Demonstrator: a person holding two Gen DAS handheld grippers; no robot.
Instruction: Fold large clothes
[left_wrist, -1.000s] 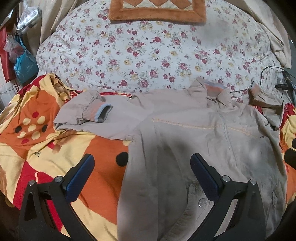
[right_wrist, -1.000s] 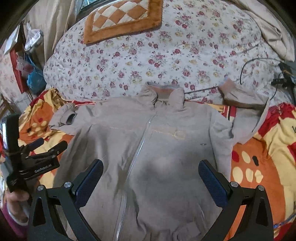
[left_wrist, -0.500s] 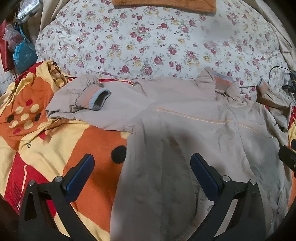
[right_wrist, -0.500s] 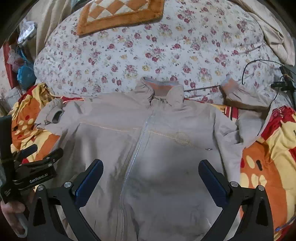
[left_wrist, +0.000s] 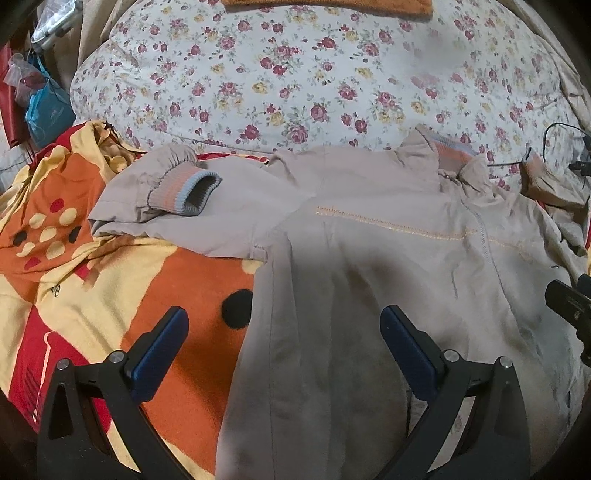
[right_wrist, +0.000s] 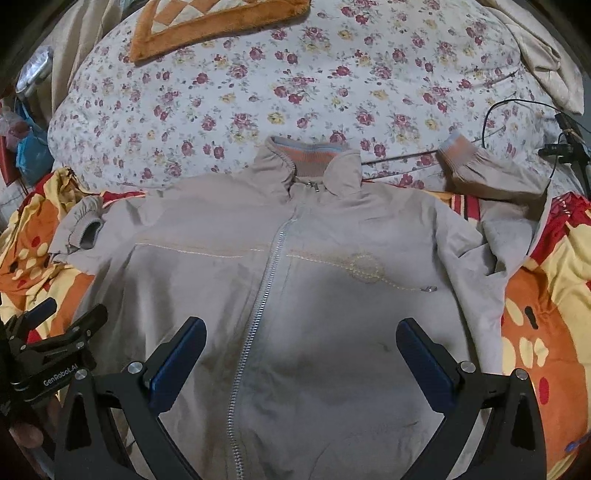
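Observation:
A beige zip-up jacket (right_wrist: 314, 295) lies front up and spread flat on the bed, collar away from me; it also shows in the left wrist view (left_wrist: 369, 277). Its left sleeve (left_wrist: 177, 199) is bent back with the ribbed cuff (left_wrist: 192, 190) open toward me. Its right sleeve (right_wrist: 491, 177) is folded near the floral quilt. My left gripper (left_wrist: 282, 332) is open and empty over the jacket's left side edge. My right gripper (right_wrist: 301, 341) is open and empty above the jacket's lower front, beside the zipper (right_wrist: 266, 280).
An orange, yellow and red blanket (left_wrist: 92, 295) lies under the jacket. A floral quilt (right_wrist: 295, 92) bulges behind the collar, with an orange cushion (right_wrist: 207, 22) on it. Black cables (right_wrist: 517, 122) lie at the right. Bags (left_wrist: 44, 107) hang at far left.
Both grippers have moved forward and lower over the jacket, which looks larger. The right gripper's view has shifted right, centring the zipper. Both stay open and empty.

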